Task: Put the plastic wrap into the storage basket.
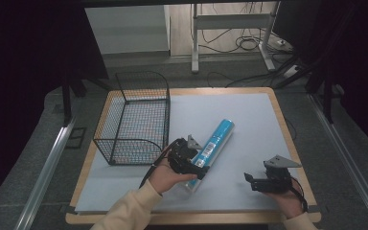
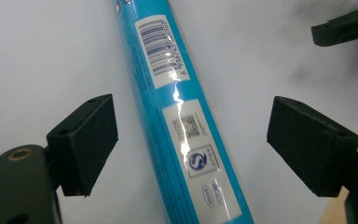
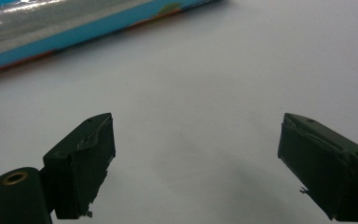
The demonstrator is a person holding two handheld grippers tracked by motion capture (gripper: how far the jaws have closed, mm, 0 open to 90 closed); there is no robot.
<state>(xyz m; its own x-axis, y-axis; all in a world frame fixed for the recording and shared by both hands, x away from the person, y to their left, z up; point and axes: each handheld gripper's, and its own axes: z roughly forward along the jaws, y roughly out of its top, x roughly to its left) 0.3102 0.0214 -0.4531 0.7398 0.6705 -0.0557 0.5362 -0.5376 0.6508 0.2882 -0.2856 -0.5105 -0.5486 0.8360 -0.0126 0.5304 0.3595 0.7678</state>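
Blue wrapped roll (image 2: 182, 121) lies diagonally mid-mat, right of the wire basket (image 1: 134, 120). Left gripper (image 1: 191, 163) straddles its near end, jaws wide, nothing clamped, likely lining up a grasp. Right gripper (image 1: 268, 182) waits near-right, open and empty.

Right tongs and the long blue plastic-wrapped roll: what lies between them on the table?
Nothing: in the right gripper view only bare white sheet separates the open right tongs from the long blue plastic-wrapped roll.

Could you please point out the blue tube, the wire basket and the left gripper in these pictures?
blue tube (image 1: 216, 139): high view, middle of its blue body.
wire basket (image 1: 143, 88): high view, far rim.
left gripper (image 2: 192, 144): left gripper view, midway between its open jaws, which straddle the tube.
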